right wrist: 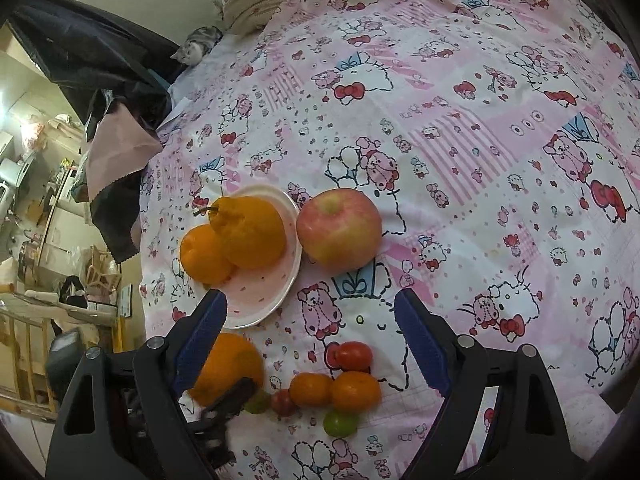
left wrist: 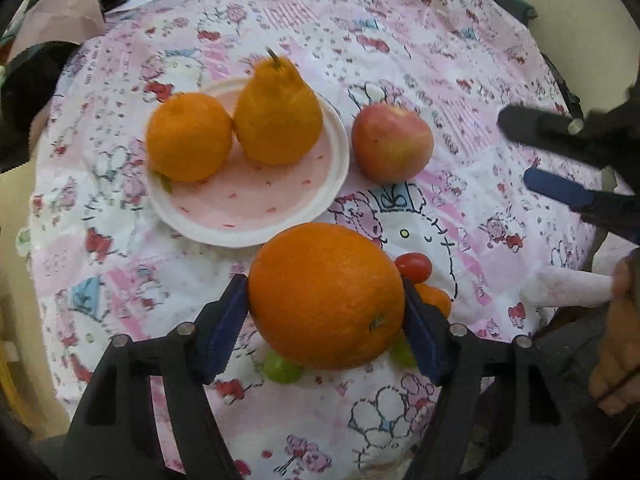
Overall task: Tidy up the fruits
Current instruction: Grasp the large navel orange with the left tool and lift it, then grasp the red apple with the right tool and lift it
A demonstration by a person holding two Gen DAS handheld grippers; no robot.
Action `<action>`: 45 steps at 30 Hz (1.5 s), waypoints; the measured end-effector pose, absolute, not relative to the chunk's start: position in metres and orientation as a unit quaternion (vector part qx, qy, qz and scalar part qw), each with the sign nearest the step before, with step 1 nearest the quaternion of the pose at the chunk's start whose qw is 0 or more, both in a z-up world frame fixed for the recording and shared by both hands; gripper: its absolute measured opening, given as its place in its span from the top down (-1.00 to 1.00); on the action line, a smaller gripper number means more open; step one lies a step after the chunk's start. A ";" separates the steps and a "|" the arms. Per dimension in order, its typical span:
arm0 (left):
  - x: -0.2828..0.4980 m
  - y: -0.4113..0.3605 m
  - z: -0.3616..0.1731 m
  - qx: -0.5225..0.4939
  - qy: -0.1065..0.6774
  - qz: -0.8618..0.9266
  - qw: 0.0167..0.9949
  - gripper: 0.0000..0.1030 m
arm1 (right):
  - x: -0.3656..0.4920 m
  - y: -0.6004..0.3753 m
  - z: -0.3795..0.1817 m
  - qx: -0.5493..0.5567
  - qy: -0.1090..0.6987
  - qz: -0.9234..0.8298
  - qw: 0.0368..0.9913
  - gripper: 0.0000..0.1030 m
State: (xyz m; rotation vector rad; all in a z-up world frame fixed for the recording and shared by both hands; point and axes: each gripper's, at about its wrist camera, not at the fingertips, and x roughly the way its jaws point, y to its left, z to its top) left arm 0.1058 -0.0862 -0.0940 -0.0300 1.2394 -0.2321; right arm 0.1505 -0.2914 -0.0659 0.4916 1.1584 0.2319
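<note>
My left claw (left wrist: 326, 300) is clamped on the large orange (left wrist: 326, 296): both blue pads press its sides, and it sits clear of the cloth, above the small fruit below. My right claw (right wrist: 310, 316) stands apart with nothing between its pads, hovering over the patterned cloth (right wrist: 460, 120) that covers the bench.

Directly beneath the held orange, in the left wrist view, lie green grapes (left wrist: 282, 368), a red cherry tomato (left wrist: 414, 266) and part of a small orange fruit (left wrist: 434, 300). The right wrist view shows this cluster more fully: two small orange fruits side by side, touching, a second darker tomato (right wrist: 284, 402) beside them, and a green grape below them.

Beyond the cluster sits a white plate with a pink centre (left wrist: 256, 200). On it stand a tangerine (left wrist: 188, 136) and a pear-shaped citrus with a stem (left wrist: 278, 110), touching each other. The tangerine overhangs the plate's left rim.

Just right of the plate, on the cloth and off the plate, rests a red-yellow apple (left wrist: 392, 142).

At the right edge of the left wrist view, a person's fingers (left wrist: 616, 360) show.
</note>
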 end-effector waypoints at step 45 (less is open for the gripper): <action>0.110 0.026 -0.074 -0.081 0.572 -0.011 0.816 -0.35 | 0.226 -0.285 -0.123 0.210 0.607 0.050 0.765 -0.71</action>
